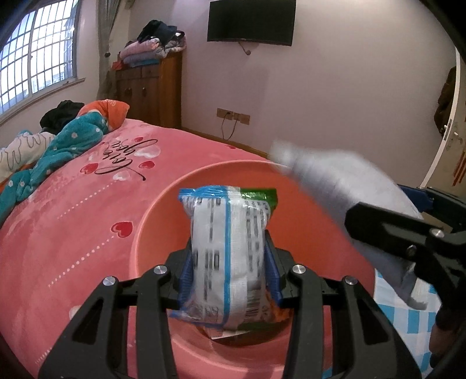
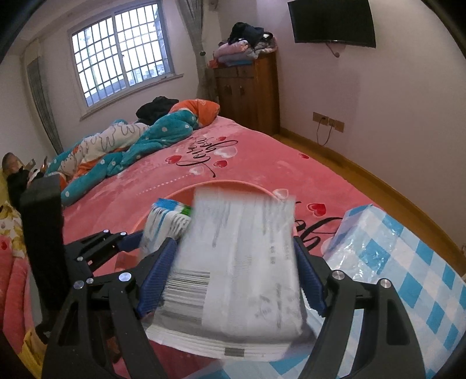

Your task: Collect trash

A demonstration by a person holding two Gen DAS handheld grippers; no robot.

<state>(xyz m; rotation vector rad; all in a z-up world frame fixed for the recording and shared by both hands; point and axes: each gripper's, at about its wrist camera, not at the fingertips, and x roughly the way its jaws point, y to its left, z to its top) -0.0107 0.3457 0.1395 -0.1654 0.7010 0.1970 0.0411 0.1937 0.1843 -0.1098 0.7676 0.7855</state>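
I see the bed [image 1: 72, 227] filling most of both views, its pink cover printed with hearts and dark script. On its far left lies a heap of teal, white and orange bedding [image 2: 125, 145]. A wooden cabinet [image 2: 247, 93] stands against the far wall with folded clothes on top, and a dark TV [image 1: 252, 22] hangs to its right.

Near me on the bed sits a round pink basin [image 1: 157, 221]. To its right lies a blue-and-white checked bag [image 2: 402, 262], with clear plastic on its near left part.

My right gripper [image 2: 233, 268] is spread wide and clamped on a large white packet [image 2: 241, 262], blurred, with a barcode near its left edge. The blue pads press both sides of the packet. In the left wrist view this packet hangs over the basin's right rim.

My left gripper [image 1: 228, 271] is closed about halfway on a smaller wrapper [image 1: 227, 247], white with blue bands and a green top corner. Its pads touch the wrapper on either side, and the wrapper stands upright over the basin's opening. In the right wrist view the wrapper [image 2: 166, 224] sits just left of the packet, nearly touching.
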